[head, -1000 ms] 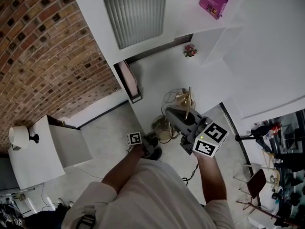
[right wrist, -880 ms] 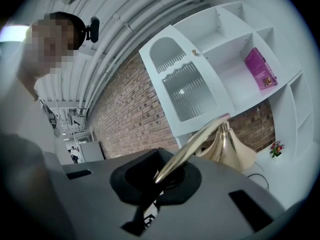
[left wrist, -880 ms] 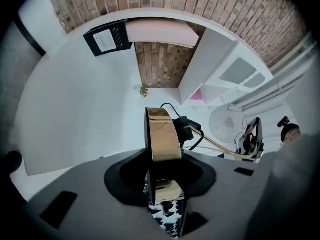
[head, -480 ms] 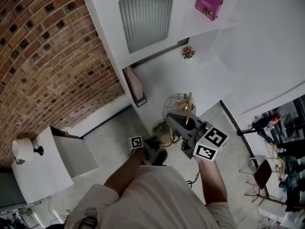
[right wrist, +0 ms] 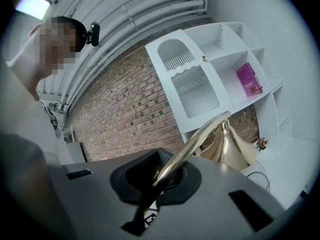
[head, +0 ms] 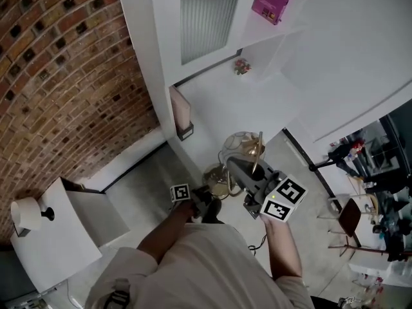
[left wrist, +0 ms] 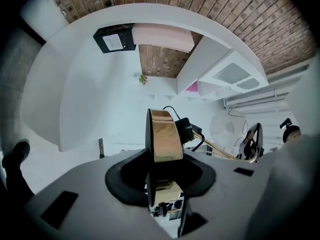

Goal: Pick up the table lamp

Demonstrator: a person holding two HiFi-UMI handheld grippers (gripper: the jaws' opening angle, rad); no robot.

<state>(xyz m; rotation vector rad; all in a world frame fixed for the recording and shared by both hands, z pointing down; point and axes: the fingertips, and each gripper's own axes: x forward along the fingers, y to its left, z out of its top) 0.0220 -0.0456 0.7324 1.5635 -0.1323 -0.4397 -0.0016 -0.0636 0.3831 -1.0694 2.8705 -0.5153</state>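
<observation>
Left gripper (left wrist: 162,171) jaws are pinching, at a narrow gap, the rim of the brass table lamp's (head: 250,149) round base (left wrist: 165,134). Right gripper (right wrist: 167,176) jaws are clamping almost fully together on its curved stem (right wrist: 200,136), which runs to the cone shade (right wrist: 231,149), so both grippers are carrying the lamp at the front edge of the white desk (head: 219,102). Room: black cord (left wrist: 172,111) is looping off the base, white shelf unit (head: 161,18) is holding a pink book (head: 271,0) and a small flower pot (head: 242,65), brick wall (head: 64,76) is running left, grey floor (head: 141,185) below; versus a second ago, same grips, lamp now sitting farther back from the flower pot.
</observation>
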